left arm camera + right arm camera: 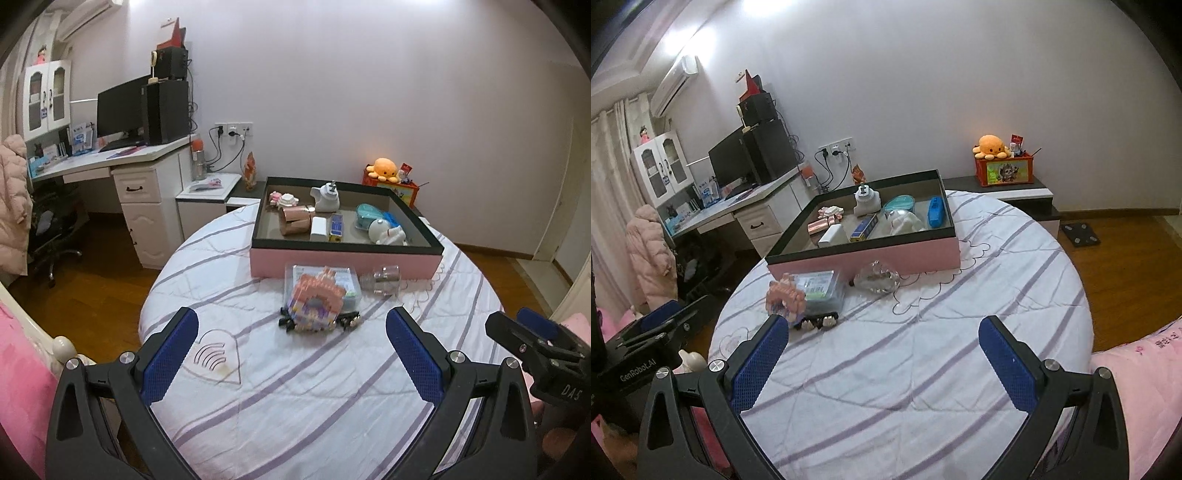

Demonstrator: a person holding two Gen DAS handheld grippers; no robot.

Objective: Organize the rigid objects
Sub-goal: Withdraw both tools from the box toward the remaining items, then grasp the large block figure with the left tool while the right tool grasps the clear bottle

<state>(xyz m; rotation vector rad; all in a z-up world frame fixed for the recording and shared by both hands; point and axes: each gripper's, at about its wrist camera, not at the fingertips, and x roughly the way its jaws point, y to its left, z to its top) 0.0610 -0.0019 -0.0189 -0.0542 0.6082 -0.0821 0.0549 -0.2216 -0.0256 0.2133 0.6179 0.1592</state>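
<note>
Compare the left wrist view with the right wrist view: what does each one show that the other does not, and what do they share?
Only the left wrist view shows the white astronaut figure clearly, and the right gripper at its right edge.

Only the right wrist view shows the dark scale on the wooden floor and the left gripper at its left edge.

Both share the pink box holding sorted items, and in front of it on the striped bed cover the pink block model, the clear plastic case and the clear glass piece. Both grippers are open and empty.

Both wrist cameras look from low over the near bed edge toward the far wall, sharing the pink box from slightly different sides.
</note>
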